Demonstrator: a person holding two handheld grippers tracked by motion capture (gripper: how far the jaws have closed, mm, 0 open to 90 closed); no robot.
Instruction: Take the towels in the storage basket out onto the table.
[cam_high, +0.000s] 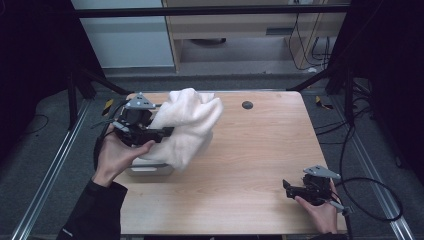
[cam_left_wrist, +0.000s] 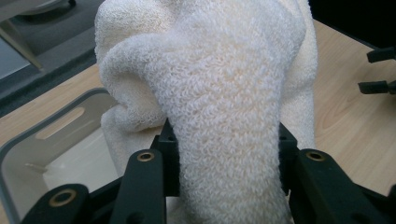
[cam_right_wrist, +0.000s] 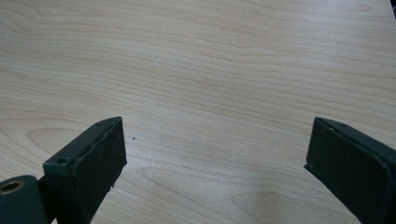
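A thick cream towel (cam_high: 189, 124) hangs bunched over a pale grey bin (cam_high: 150, 169) at the table's left side. My left gripper (cam_high: 167, 132) is shut on the towel from the left, held up by a hand in a dark sleeve. In the left gripper view the towel (cam_left_wrist: 224, 88) bulges out between the two black jaws, and the bin's rim (cam_left_wrist: 28, 140) lies below at the left. My right gripper (cam_high: 286, 189) rests low near the front right of the table. It is open (cam_right_wrist: 215, 154) over bare wood with nothing between its jaws.
The wooden table (cam_high: 260, 150) has a small black round spot (cam_high: 247, 105) near its far edge. Metal frame rails run along both sides on the floor. Cables lie on the floor at the right.
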